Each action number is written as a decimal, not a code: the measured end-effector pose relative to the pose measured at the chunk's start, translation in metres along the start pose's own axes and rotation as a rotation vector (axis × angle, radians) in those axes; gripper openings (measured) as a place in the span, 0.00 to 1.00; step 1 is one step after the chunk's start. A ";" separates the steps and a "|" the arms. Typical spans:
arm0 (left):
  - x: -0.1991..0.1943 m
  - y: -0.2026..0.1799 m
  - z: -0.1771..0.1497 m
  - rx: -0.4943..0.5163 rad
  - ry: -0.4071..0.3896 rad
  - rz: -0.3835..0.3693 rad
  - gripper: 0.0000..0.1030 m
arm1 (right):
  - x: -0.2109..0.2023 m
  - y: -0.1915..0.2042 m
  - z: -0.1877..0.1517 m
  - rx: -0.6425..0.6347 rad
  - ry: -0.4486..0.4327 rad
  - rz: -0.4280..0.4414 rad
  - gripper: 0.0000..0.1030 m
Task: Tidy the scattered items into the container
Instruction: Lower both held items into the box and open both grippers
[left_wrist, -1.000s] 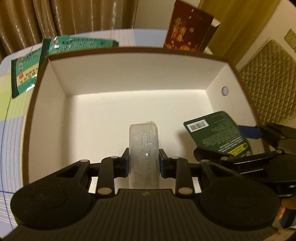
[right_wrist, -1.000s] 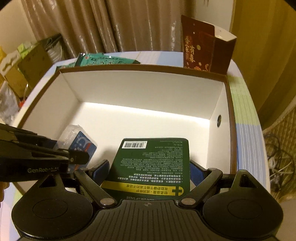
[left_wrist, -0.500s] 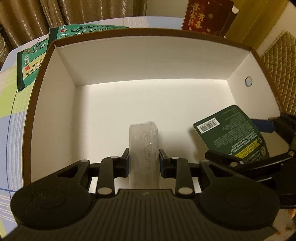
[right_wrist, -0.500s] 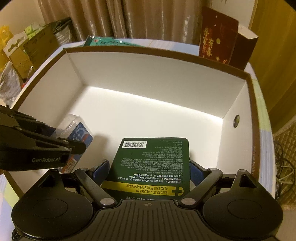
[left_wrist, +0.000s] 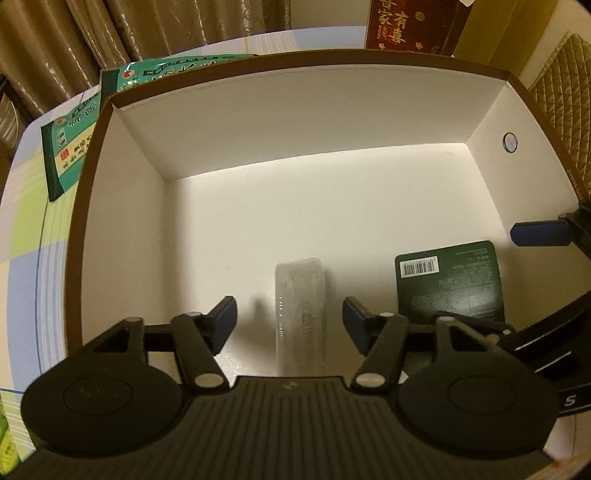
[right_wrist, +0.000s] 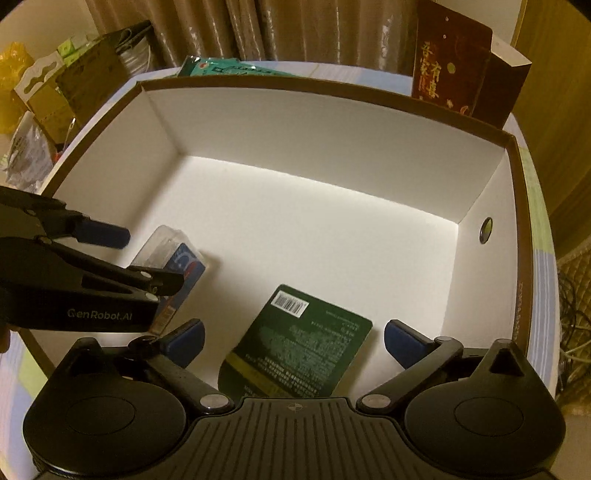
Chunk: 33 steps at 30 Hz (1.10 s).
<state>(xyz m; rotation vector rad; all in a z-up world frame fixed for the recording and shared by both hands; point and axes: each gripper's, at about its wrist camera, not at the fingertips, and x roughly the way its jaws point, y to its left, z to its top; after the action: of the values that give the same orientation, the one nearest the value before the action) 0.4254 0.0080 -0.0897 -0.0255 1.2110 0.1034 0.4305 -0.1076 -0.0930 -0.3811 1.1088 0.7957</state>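
Observation:
A white box with a brown rim (left_wrist: 295, 59) fills both views. Inside it, a clear plastic pack (left_wrist: 300, 314) rests on the floor between the blue pads of my left gripper (left_wrist: 290, 319). The jaws are opening and the pads stand clear of the pack on both sides. A dark green packet (right_wrist: 295, 343) with a barcode lies tilted on the box floor between the fingers of my right gripper (right_wrist: 293, 341). These jaws are also opening wide and do not touch it. The right wrist view shows the clear pack (right_wrist: 173, 266) under my left gripper (right_wrist: 136, 258).
Teal green packets (left_wrist: 74, 147) lie on the table outside the box's back left corner. A dark red carton (right_wrist: 461, 70) stands behind the box's far right wall. Bags and cartons (right_wrist: 55, 92) crowd the far left. A quilted surface (left_wrist: 565, 74) lies to the right.
Both grippers have opened and let go. The clear pack now sits free between the left pads, and the green packet has dropped to the box floor and turned askew.

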 end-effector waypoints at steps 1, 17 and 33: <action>-0.001 0.000 -0.001 0.000 0.002 0.003 0.62 | 0.000 0.000 -0.001 0.000 0.001 0.002 0.98; -0.031 -0.007 -0.016 0.005 -0.043 0.022 0.72 | -0.029 0.007 -0.010 -0.003 -0.058 0.018 0.98; -0.085 -0.010 -0.037 -0.046 -0.130 0.044 0.72 | -0.075 0.012 -0.025 -0.049 -0.155 0.022 0.98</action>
<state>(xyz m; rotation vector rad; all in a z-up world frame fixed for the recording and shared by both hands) 0.3623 -0.0099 -0.0231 -0.0313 1.0790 0.1690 0.3895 -0.1433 -0.0350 -0.3425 0.9516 0.8587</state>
